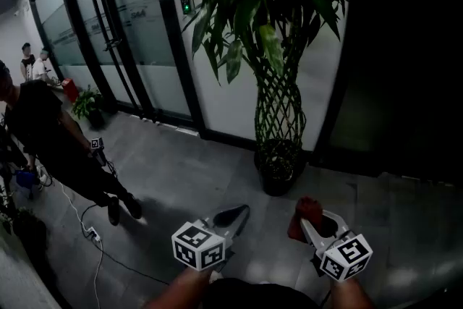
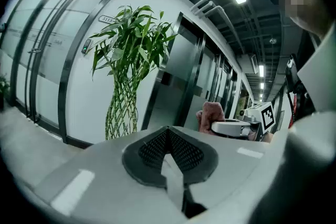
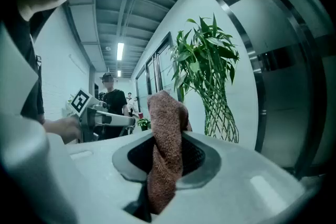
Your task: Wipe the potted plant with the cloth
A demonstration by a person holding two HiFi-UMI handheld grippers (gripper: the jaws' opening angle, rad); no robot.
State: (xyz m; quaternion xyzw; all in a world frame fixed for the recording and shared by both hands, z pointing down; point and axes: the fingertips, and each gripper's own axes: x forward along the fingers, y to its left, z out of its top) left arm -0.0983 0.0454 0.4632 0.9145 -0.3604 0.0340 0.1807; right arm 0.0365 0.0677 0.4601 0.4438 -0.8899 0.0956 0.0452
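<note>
Between right gripper (image 3: 167,165) jaws, a reddish-brown knitted cloth (image 3: 165,139) sits clamped; left gripper (image 2: 169,152) jaws together, empty, near braided-stem potted plant (image 1: 278,83).

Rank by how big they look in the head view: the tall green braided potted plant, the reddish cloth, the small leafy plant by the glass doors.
1. Tall green braided potted plant
2. Look alike: reddish cloth and small leafy plant, which stands farther away.
</note>
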